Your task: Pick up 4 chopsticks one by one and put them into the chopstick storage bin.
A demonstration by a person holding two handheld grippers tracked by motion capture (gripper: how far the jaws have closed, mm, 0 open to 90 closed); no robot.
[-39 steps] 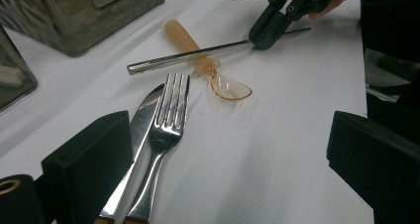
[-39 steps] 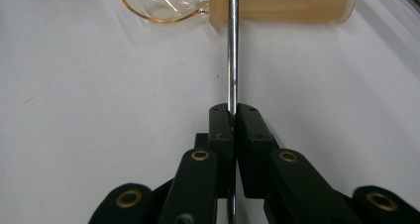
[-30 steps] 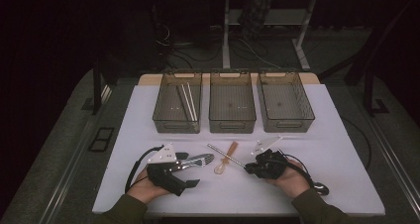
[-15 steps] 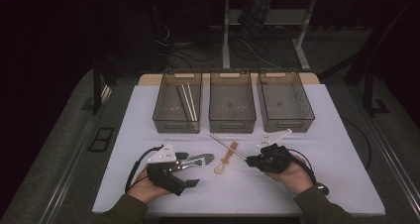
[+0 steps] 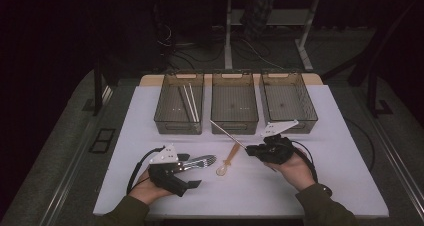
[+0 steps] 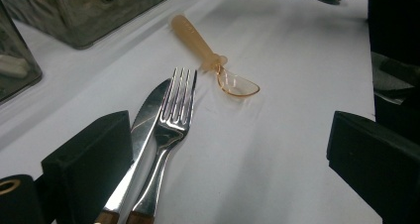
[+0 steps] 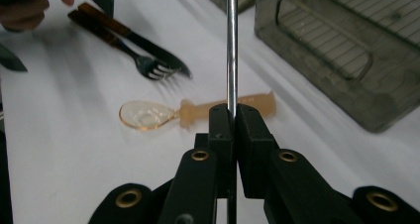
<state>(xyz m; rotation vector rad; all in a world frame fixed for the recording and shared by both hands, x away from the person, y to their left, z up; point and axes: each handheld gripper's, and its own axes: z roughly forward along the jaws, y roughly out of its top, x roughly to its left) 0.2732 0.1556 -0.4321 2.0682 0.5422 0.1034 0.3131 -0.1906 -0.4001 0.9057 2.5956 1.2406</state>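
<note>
A: What takes up the most room?

B: The white table (image 5: 310, 186), with three clear bins along its far edge. The left bin (image 5: 179, 109) has pale sticks lying in it. The middle bin (image 5: 234, 108) and the right bin (image 5: 287, 102) show bare bottoms.

A: And the grippers?

B: The right gripper (image 5: 250, 150) sits in front of the gap between the middle and right bins, in the person's right hand (image 5: 295, 168). Its jaws are pressed together on a thin metal rod (image 5: 227, 132), which slants up and away toward the middle bin, clear of the table. In the right gripper view the rod (image 7: 231, 45) rises straight out from between the closed jaws.

A: The left one?

B: The left gripper (image 5: 192, 172) rests low on the table near the front edge, jaws spread wide with nothing clamped. In the left gripper view a fork (image 6: 173, 120) and a knife (image 6: 146, 130) lie side by side, touching, just beside its left-hand jaw.

A: Anything smaller?

B: An amber plastic spoon (image 5: 227, 161) lies flat between the two grippers, bowl toward the person.
</note>
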